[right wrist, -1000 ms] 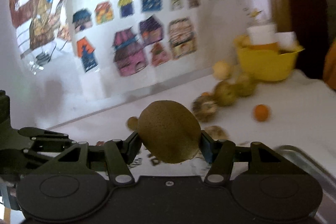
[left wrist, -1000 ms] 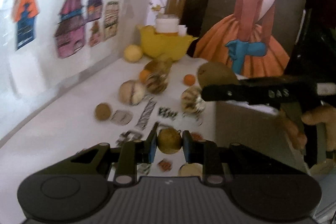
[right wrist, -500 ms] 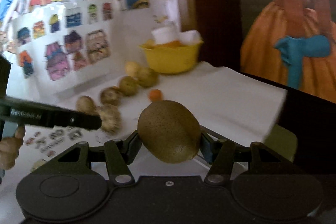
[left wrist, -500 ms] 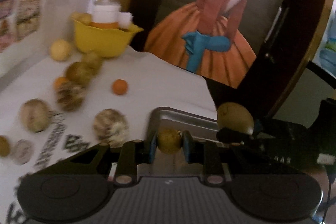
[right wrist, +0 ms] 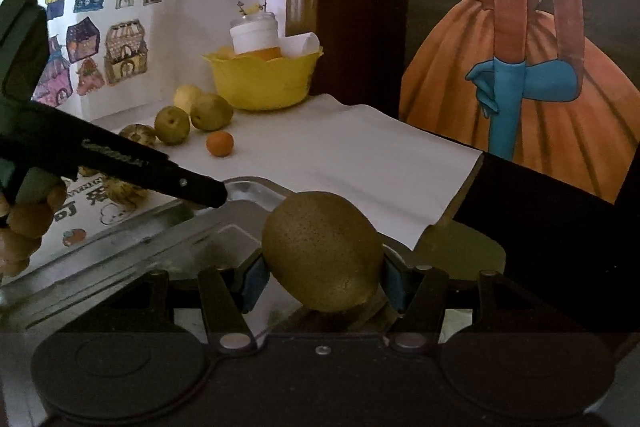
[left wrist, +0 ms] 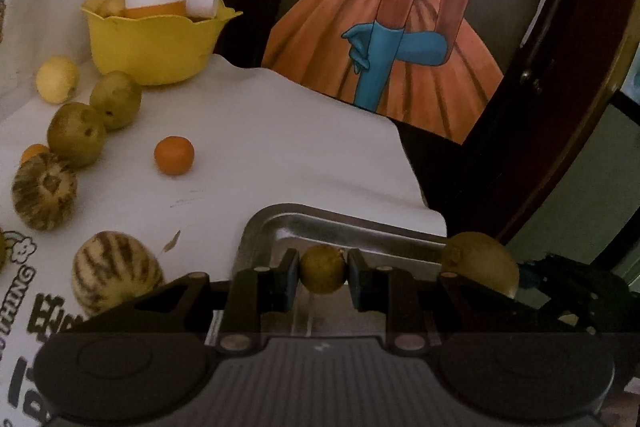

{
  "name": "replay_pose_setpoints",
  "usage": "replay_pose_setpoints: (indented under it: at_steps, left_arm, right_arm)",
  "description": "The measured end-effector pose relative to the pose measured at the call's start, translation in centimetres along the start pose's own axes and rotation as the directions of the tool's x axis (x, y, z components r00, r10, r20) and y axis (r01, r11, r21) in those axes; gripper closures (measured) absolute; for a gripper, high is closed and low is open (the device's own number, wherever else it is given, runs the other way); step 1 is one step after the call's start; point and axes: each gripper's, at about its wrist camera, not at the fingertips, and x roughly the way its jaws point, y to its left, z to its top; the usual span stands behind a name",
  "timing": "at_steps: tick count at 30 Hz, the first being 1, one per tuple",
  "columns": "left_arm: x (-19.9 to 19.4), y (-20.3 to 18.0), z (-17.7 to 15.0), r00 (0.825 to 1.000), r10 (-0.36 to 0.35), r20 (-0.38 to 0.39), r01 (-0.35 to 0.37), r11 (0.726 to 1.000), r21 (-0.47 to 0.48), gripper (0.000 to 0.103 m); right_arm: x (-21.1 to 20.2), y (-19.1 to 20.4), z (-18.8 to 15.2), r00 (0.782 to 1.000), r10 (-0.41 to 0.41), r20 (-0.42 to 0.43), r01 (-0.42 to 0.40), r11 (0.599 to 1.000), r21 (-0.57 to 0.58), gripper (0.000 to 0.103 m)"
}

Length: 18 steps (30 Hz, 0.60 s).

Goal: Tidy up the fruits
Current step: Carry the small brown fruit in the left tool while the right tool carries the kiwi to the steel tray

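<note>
My left gripper (left wrist: 323, 269) is shut on a small round brownish-green fruit (left wrist: 322, 267) and holds it over the near corner of a metal tray (left wrist: 280, 223). My right gripper (right wrist: 320, 267) is shut on a large brown kiwi (right wrist: 322, 251) above the same tray (right wrist: 208, 239). The kiwi also shows in the left wrist view (left wrist: 480, 263), at the right of the tray. The left gripper's arm (right wrist: 120, 163) crosses the right wrist view from the left.
On the white cloth (left wrist: 260, 147) lie two green pears (left wrist: 76, 133), a small orange (left wrist: 174, 155), a yellow fruit (left wrist: 56, 79) and two striped melons (left wrist: 114, 269). A yellow bowl (left wrist: 154, 43) with a jar stands at the back. A painting (left wrist: 400, 59) leans behind the table edge.
Both grippers have swung right from the fruit-strewn cloth to above the metal tray, each still holding its fruit.
</note>
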Motion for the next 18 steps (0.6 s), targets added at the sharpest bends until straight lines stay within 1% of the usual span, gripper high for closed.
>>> replay_pose_setpoints:
  at_steps: [12,15,18]
  left_arm:
    - [1.5,-0.7,-0.4,0.999,0.040,-0.002,-0.040,0.998,0.052,0.075]
    - [1.7,-0.3,-0.6,0.998,0.053,-0.015,-0.052,0.998,0.045,0.075]
    - [1.7,0.1,-0.7,0.999,0.052,-0.012,-0.052,0.998,0.035,0.075]
  right_arm:
    - [1.0,0.4,-0.4,0.999,-0.032,-0.018,0.031,0.999,-0.034,0.042]
    - [1.1,0.7,-0.5,0.999,-0.040,-0.022,0.039,0.998,-0.043,0.042]
    - [1.3,1.0,-0.6,0.999,-0.040,-0.025,0.039,0.998,-0.049,0.042]
